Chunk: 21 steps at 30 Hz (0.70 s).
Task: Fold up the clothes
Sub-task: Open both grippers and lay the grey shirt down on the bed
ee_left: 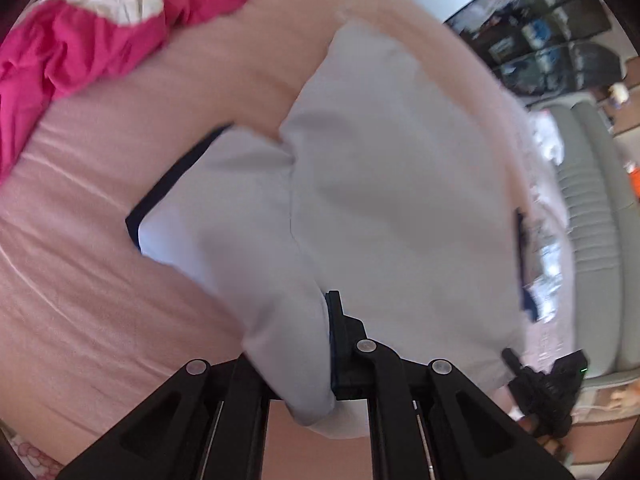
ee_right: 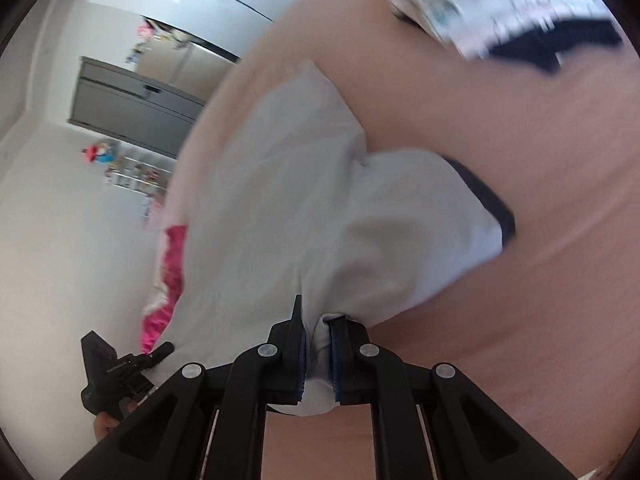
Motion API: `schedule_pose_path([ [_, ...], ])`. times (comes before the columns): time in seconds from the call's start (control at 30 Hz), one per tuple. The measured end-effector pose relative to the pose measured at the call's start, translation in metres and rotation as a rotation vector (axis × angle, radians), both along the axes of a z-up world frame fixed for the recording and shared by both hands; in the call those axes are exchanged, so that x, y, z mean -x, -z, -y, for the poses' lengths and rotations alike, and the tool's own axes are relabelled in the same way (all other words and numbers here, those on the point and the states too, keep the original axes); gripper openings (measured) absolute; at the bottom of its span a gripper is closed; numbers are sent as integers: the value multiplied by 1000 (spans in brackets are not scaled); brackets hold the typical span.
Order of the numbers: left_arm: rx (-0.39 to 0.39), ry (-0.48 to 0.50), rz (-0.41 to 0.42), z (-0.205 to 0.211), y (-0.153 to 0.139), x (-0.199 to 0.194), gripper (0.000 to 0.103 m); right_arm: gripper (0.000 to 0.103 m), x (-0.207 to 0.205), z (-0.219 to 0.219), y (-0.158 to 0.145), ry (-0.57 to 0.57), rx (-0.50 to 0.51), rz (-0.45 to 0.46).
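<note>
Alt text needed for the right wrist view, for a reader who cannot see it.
The right gripper has its jaws shut on a pale grey garment with dark navy sleeve trim, held over a pink bedsheet. The left gripper grips the garment's other edge; a patterned garment lies beyond.

No legible text, faint blurred lettering on left gripper (ee_right: 120,372)

A white shirt (ee_left: 380,184) with navy trim lies beside a magenta garment (ee_left: 80,44) on a pink sheet (ee_left: 80,280).
</note>
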<state>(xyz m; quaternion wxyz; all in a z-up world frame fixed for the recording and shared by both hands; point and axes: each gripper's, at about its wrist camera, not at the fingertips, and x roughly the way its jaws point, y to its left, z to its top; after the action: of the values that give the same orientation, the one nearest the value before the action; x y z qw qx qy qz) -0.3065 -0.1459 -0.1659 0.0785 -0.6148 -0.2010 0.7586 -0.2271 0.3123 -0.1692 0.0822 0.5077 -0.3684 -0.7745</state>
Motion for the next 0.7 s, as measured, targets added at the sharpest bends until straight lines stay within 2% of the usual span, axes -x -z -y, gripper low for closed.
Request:
schedule_pose_path([
  [0.03, 2, 6, 3, 0, 10, -4, 6, 9, -3, 4, 13, -13, -29, 26],
  [0.07, -27, -3, -28, 3, 11, -10, 6, 11, -8, 8, 17, -31, -52, 19],
  [0.13, -57, -40, -55, 14, 7, -22, 12, 12, -17, 8, 13, -48, -70, -17],
  [0.17, -69, -58, -65, 19, 4, -28, 19, 17, -20, 6, 13, -48, -82, -19],
  [0.23, -68, -105, -94, 28, -3, -43, 29, 18, -28, -1, 12, -28, -95, -18],
  [0.27, -48, -136, -117, 32, -8, -53, 39, 18, -34, -3, 10, -13, -81, -20],
  [0.3, -55, -143, -132, 34, -12, -63, 42, 18, -42, -4, 8, 3, -64, -22],
  [0.37, -107, -79, -95, 26, -10, -74, 42, 18, -51, 5, 7, -38, -23, -17],
  [0.47, -114, 57, -49, -7, 0, -84, 42, 18, -58, 31, 11, -132, -7, -1],
  [0.57, 35, 210, -136, -49, -5, -86, 39, 18, -55, 55, 22, -192, -85, -7],
  [0.6, 56, 231, -155, -57, -8, -84, 23, 18, -54, 58, 22, -196, -105, -20],
  [0.63, 68, 244, -171, -64, -11, -81, 17, 18, -53, 62, 21, -200, -124, -33],
  [0.7, 91, 271, -203, -78, -17, -75, 15, 18, -42, 66, 9, -220, -168, -74],
])
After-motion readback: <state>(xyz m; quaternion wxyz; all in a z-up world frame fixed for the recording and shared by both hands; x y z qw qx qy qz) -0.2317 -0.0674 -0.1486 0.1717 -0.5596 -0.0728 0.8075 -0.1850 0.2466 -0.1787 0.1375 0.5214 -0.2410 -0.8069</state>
